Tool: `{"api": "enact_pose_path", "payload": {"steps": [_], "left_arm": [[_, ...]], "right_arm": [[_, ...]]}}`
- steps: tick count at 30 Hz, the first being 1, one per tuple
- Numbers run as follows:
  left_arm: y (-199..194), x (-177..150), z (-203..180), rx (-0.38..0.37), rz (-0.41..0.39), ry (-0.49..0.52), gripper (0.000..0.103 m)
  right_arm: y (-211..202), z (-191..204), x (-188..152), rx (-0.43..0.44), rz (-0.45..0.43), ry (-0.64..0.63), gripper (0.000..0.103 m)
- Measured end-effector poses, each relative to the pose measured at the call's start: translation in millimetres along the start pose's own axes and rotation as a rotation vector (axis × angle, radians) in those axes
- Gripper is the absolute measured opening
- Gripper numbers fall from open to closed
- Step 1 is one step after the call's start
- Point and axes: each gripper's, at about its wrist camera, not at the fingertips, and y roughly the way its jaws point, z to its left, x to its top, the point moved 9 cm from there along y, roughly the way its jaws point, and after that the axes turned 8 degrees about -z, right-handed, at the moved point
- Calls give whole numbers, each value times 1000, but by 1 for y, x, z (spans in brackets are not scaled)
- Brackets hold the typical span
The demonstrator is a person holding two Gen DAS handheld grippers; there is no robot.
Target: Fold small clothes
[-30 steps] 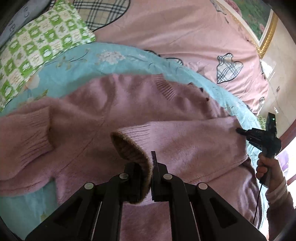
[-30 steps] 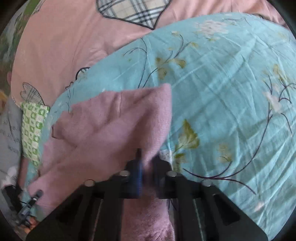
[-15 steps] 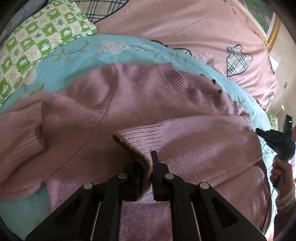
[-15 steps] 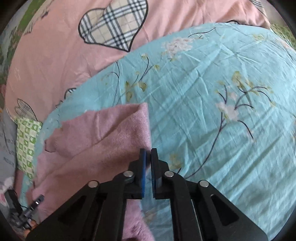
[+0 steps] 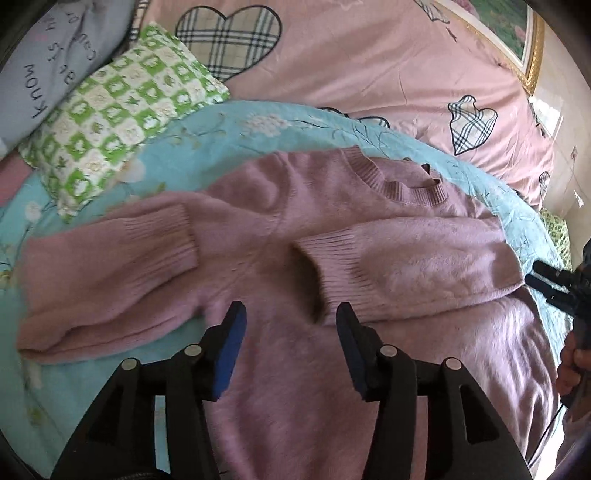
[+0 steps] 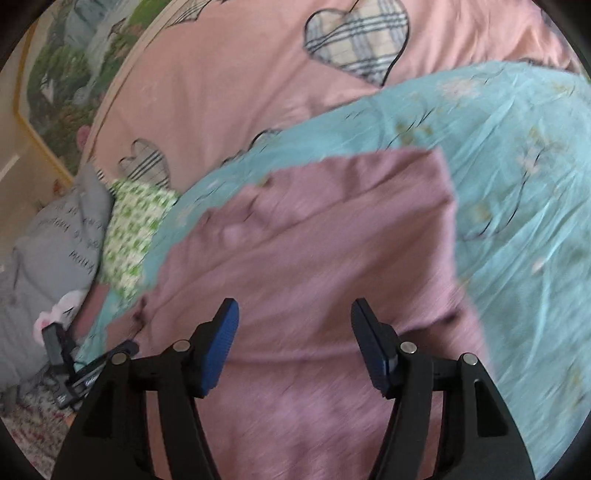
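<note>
A pink knit sweater (image 5: 295, 221) lies flat on a turquoise floral sheet (image 5: 229, 129), neck away from me. Both sleeves are folded in across its chest, cuffs (image 5: 332, 258) near the middle. My left gripper (image 5: 290, 328) is open and empty, just above the sweater body below the right sleeve's cuff. My right gripper (image 6: 293, 332) is open and empty over the sweater's right side (image 6: 314, 258); this view is blurred. The right gripper also shows at the far right of the left wrist view (image 5: 554, 284).
A green-and-white checked pillow (image 5: 110, 122) and a grey cushion with writing (image 5: 48, 66) lie at the far left. A pink duvet with plaid hearts (image 5: 369, 66) lies beyond the sheet. A framed picture (image 5: 517, 33) stands at the back right.
Both grippers opened. The left one let go of the right sleeve's cuff, which now lies on the chest. The right one let go of the sweater's edge and pulled back.
</note>
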Motion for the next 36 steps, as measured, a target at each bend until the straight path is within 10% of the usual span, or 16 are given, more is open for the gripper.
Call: {"api": "enact_pose_path", "payload": {"steps": [20,22,25,36], "left_arm": [[47,-4,111,274,128,46,72],[52,-2,115,274,119,28,67],[51,5,114,244,103,3,23],[14,39,63,94,-6,-73,4]], "right_arm": [[-4,28,-78,62,119,58,65],[-5,33,-79,68,119,48,65],[-6,40,-81,80,121,37,65],[-15,41,-78,98,88,40,65]]}}
